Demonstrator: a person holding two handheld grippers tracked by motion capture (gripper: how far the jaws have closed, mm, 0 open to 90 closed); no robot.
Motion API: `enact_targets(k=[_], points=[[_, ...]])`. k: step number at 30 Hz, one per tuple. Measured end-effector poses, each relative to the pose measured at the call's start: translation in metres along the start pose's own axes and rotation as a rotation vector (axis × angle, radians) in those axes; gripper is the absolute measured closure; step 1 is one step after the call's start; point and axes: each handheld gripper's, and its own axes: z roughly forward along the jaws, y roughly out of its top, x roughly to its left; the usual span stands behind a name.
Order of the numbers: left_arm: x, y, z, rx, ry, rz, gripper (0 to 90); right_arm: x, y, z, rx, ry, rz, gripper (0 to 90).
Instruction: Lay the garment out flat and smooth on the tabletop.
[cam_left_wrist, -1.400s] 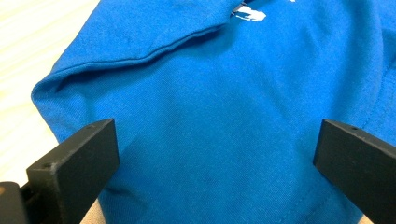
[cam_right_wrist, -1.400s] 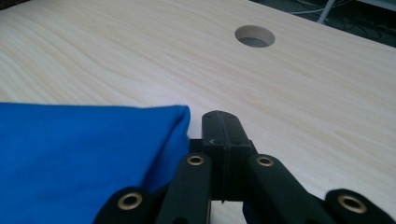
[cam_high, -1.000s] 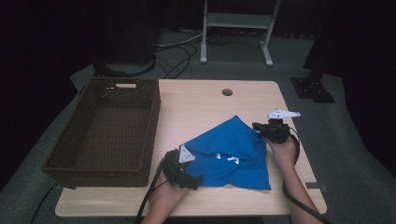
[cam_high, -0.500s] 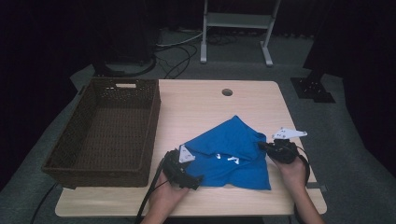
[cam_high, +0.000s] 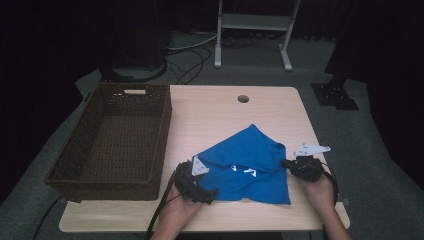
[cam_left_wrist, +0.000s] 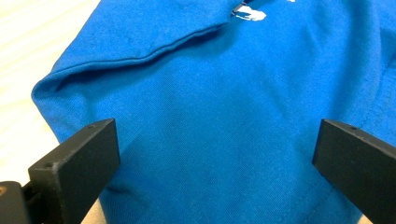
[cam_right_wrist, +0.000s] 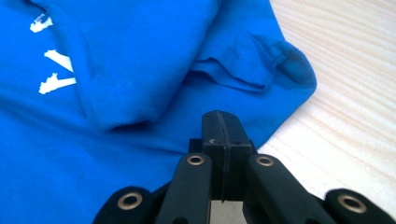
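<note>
Two hand-held grippers: left hand-held gripper (cam_left_wrist: 215, 154) wide over blue shirt (cam_left_wrist: 224, 93), right hand-held gripper (cam_right_wrist: 220, 128) closed, empty.

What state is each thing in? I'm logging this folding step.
blue shirt: partly folded, lying flat on the table, white print showing.
wicker basket: empty, upright at the table's left.
left gripper: jaws open over the shirt.
right gripper: jaws shut, at the shirt's right edge.
</note>
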Motion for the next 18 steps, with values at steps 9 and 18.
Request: enact_targets(k=[9, 18], points=[[-0.020, -0.006, -0.007, 0.000, 0.013, -0.013, 0.0, -0.009, 0.003, 0.006, -0.015, 0.031, -0.006, 90.0], [-0.017, -0.003, -0.010, -0.007, 0.014, 0.006, 0.0, -0.010, 0.002, 0.005, -0.029, 0.062, -0.001, 71.1]])
